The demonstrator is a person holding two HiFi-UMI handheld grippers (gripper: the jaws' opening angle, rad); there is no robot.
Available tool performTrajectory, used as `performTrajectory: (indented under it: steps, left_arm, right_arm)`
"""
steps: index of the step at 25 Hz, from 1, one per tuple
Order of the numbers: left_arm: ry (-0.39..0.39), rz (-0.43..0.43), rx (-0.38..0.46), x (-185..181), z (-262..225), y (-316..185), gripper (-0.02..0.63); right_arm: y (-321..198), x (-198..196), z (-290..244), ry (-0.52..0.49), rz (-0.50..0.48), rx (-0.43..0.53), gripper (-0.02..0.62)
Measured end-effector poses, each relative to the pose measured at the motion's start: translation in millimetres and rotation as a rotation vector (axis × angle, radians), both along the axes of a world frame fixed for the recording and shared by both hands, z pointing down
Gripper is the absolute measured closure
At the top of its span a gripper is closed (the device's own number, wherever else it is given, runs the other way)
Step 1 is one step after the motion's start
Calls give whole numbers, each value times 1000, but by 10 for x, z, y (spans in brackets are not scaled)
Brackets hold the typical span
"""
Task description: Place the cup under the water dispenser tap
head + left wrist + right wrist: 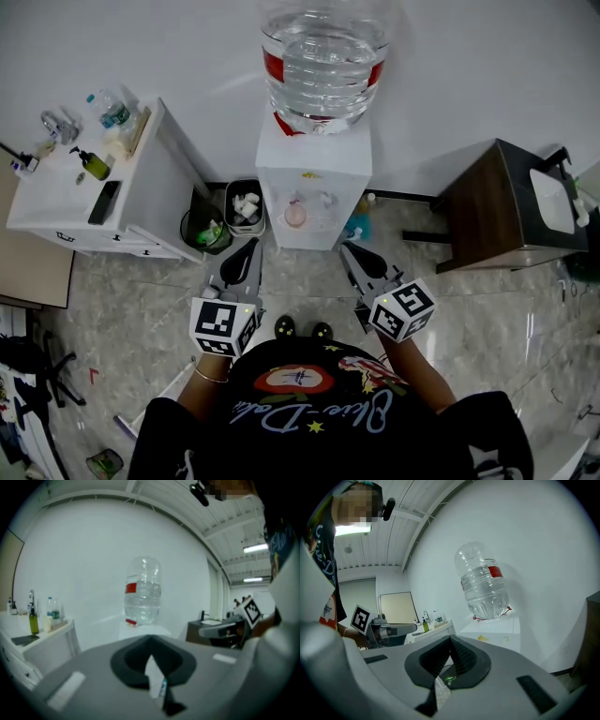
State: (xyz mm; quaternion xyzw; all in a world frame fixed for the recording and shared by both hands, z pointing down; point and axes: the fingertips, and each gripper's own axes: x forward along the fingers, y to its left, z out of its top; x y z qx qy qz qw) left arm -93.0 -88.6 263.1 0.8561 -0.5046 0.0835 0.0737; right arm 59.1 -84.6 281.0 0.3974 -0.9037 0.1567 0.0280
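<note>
1. Both jaws of the left hand-held gripper [250, 247] are pressed together with nothing between them, pointing at the water dispenser [314, 178].
2. The right hand-held gripper [346, 248] is likewise closed tight and empty.
3. The pinkish cup [295, 215] stands in the dispenser's front recess, apart from both grippers.
4. A water bottle [323, 56] sits on top of the dispenser.

We see bright, even light in the room; ceiling strip lamps [256, 548] glow at the right of the left gripper view. The white wall [469, 66] carries only soft shadows. Both gripper views curve strongly, with black corners, and their near foreground is blurred.
</note>
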Motion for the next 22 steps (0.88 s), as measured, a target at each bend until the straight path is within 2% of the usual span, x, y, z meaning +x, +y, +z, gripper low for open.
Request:
performTrajectory:
  steps: [22]
  left_arm:
    - [11, -25, -45, 15, 147, -109, 609]
  right_arm:
    - [-153, 60, 127, 8, -5, -28, 581]
